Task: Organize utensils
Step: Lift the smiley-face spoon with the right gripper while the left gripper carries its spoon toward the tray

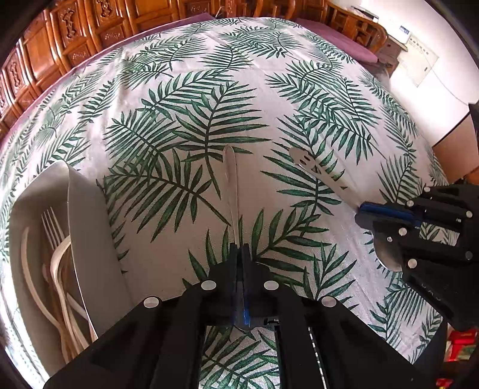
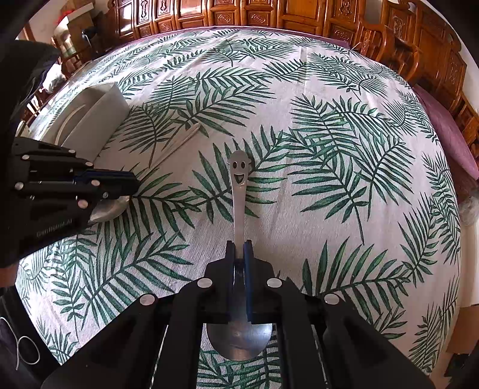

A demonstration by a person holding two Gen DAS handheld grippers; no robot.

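Note:
My left gripper [image 1: 239, 250] is shut on a plain metal spoon [image 1: 232, 185], handle pointing away over the leaf-print cloth; it also shows in the right wrist view [image 2: 131, 182] with the spoon bowl [image 2: 109, 208] under it. My right gripper [image 2: 239, 247] is shut on a metal spoon with a smiley-face handle [image 2: 239, 191], its bowl near the camera; it also shows in the left wrist view [image 1: 363, 214], with the smiley handle [image 1: 317, 170] sticking out. A grey open box [image 1: 86, 227] at the left holds a fork [image 1: 52, 224] and white utensils [image 1: 64, 284].
The round table carries a white cloth with green palm leaves [image 2: 329, 179]. The grey box also shows at the far left in the right wrist view [image 2: 98, 113]. Carved wooden cabinets [image 2: 269, 15] and chairs [image 2: 389, 42] stand behind the table.

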